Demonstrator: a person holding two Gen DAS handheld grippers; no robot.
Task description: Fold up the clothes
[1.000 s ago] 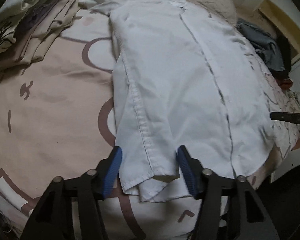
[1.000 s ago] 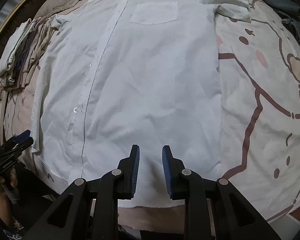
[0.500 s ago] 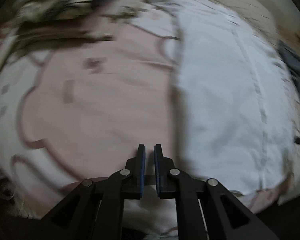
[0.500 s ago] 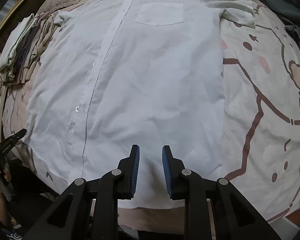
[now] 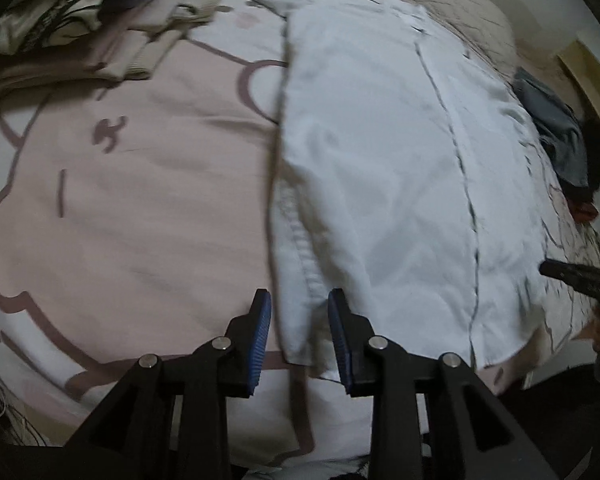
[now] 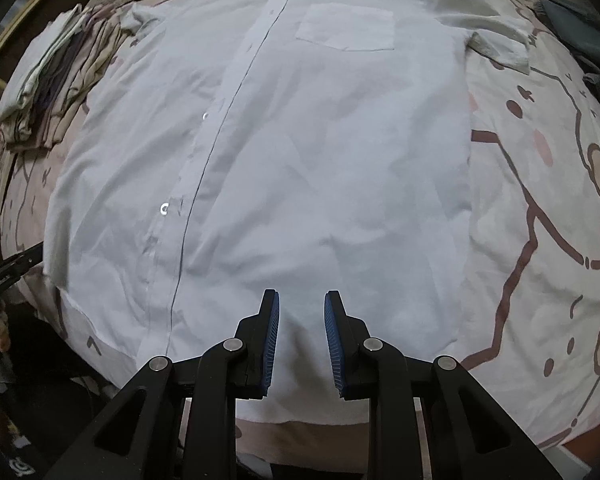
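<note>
A white button-up shirt (image 6: pixel 300 152) lies spread flat, front up, on the bed, collar at the far end, chest pocket (image 6: pixel 346 28) on its right half. In the left wrist view the shirt (image 5: pixel 380 168) fills the right half. My left gripper (image 5: pixel 299 300) is open over the shirt's left bottom corner, with the side hem between the blue pads. My right gripper (image 6: pixel 301 300) is open and empty just above the middle of the bottom hem. The right gripper also shows in the left wrist view (image 5: pixel 572 276).
The bed cover (image 5: pixel 140 200) is pink and white with brown cartoon outlines. A stack of folded clothes (image 6: pixel 52 76) lies at the far left of the bed. Dark grey garments (image 5: pixel 556 132) lie at the far right edge.
My left gripper swung left off the shirt with its jaws nearly together, then came back to the shirt's left corner and opened. The shirt's left edge now lies straighter. My right gripper barely moved.
</note>
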